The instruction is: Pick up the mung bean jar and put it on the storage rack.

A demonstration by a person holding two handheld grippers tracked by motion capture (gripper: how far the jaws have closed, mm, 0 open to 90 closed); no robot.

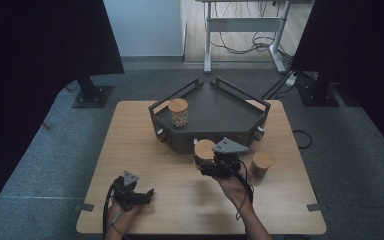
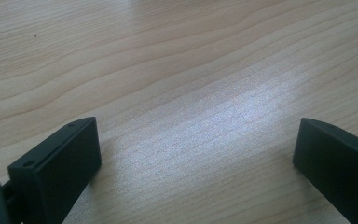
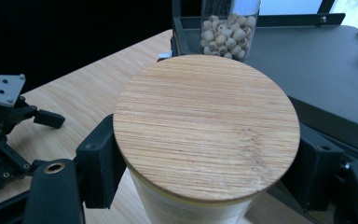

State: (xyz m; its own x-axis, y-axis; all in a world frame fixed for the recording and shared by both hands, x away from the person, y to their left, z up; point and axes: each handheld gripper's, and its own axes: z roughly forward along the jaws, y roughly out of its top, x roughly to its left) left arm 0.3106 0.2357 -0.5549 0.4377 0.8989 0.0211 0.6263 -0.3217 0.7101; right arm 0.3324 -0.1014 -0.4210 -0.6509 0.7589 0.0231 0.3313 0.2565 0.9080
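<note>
- Right claw (image 3: 205, 158) clamps a glass jar with a round wooden lid (image 3: 206, 126) at the dark angular metal tray's (image 1: 220, 107) six o'clock edge (jar upright).
- Left claw (image 2: 196, 163) gapes wide over pale wooden worktop (image 2: 177, 70), seven o'clock.

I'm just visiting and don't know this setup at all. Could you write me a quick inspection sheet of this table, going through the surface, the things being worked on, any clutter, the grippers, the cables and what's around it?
Surface: wooden table, bare wood between the things.
Job's things: held jar with wooden lid, gripped just in front of the dark tray; jar of pale balls standing in the tray's left corner; third jar on the table to the right.
Clutter: nothing seen.
Grippers: right gripper shut on the held jar, a jaw on each side; left gripper low over the near left of the table, jaws apart, holding nothing.
Cables: one trails from each gripper; more lie on the floor behind.
Surroundings: grey carpet, black curtains, a white desk frame beyond.
</note>
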